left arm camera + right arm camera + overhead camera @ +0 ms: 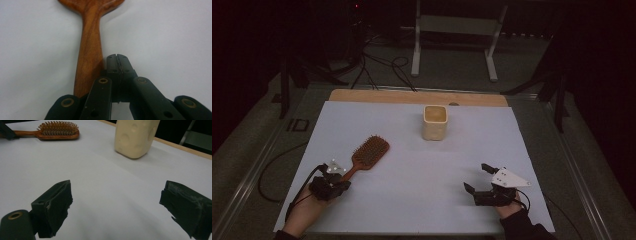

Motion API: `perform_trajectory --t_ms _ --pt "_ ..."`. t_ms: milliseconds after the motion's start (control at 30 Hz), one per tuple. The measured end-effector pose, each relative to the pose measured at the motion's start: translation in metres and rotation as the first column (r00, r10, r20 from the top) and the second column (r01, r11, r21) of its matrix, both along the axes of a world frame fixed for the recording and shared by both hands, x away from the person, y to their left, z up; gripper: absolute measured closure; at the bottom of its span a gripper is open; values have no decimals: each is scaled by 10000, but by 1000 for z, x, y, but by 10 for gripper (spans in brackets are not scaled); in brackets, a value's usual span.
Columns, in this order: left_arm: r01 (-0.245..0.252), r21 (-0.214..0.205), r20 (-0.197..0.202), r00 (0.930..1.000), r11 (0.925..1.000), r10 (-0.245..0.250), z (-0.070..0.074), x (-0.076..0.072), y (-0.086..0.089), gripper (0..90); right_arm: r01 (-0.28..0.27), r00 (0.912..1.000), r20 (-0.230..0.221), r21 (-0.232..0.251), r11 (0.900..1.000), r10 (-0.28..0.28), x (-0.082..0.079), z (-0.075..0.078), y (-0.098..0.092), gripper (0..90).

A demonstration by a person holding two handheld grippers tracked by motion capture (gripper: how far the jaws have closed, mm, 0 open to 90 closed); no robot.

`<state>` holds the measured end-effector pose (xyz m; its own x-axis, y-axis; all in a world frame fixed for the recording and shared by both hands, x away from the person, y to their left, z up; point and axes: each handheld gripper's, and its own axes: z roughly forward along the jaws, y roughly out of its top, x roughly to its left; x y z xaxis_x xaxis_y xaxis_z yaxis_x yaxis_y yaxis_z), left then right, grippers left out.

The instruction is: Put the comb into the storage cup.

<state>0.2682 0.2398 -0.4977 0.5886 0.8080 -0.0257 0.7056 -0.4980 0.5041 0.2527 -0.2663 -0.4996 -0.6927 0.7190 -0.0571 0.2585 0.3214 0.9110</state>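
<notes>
Hairbrush (368,152) lies left on the worktop (422,175), left claw (117,65) pressed together beside its handle. Right claw (120,207) gapes apart, empty. Next, likely: grasp the handle, toward the far cup (434,122).

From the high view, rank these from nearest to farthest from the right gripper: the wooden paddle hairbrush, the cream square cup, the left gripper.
Measured from the right gripper:
1. Cream square cup, ahead of it, near the table's far middle.
2. Wooden paddle hairbrush, across on the left side.
3. Left gripper, at the near left, beside the brush handle.

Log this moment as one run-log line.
left gripper: shut, empty, beside hairbrush handle | right gripper: open, empty, over white sheet | cup: upright, far centre, untouched
</notes>
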Motion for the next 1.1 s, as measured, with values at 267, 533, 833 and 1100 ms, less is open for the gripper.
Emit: perform_trajectory --t_ms 267,533,833,1100 --pt "-172 215 26 9999 9996 171 1 1 6 899 14 10000 -73 4 10000 -14 0 0 0 89" --pt "59 -13 377 9993 10000 -58 22 1 10 896 -11 10000 -65 -14 10000 11 0 0 1 89" --pt "250 -353 504 9985 9991 -232 50 8 13 883 -26 10000 -78 -32 10000 26 1 -1 0 89" --pt "338 91 477 9983 9994 -342 60 15 8 738 -34 10000 -81 7 10000 34 0 0 1 89"
